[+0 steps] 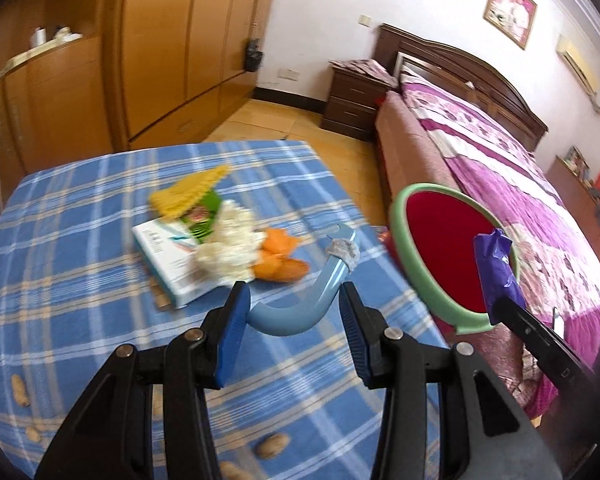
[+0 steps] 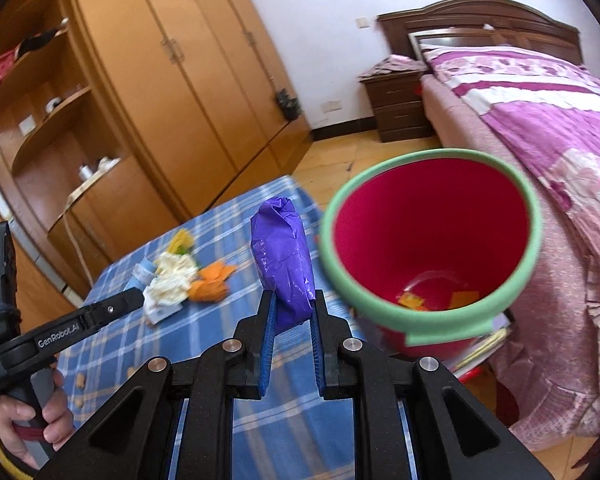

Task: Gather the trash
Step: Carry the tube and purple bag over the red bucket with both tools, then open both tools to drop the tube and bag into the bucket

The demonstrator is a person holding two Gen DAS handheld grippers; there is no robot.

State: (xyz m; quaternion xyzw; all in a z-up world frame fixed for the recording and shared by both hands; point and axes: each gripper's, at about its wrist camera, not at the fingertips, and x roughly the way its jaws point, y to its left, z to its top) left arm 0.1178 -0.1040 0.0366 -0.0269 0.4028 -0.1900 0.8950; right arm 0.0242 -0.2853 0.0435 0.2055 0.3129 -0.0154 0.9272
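My right gripper (image 2: 293, 312) is shut on a crumpled purple wrapper (image 2: 282, 256) and holds it in the air just left of the red bin with a green rim (image 2: 428, 332); the wrapper also shows in the left wrist view (image 1: 496, 264). The bin holds a few scraps. My left gripper (image 1: 294, 312) is open above the blue checked table, its fingers either side of a curved blue plastic piece (image 1: 300, 304), not closed on it. Beyond lie a white tissue wad (image 1: 230, 244), orange peel (image 1: 280, 256), a white box (image 1: 168, 260) and a yellow-green wrapper (image 1: 192, 196).
Peanut shells (image 1: 272, 444) lie scattered on the near part of the tablecloth (image 1: 80, 280). A bed with a pink cover (image 1: 520, 200) stands right of the table behind the bin (image 1: 460, 320). A wooden wardrobe (image 1: 172, 40) and a nightstand (image 1: 352, 100) stand behind.
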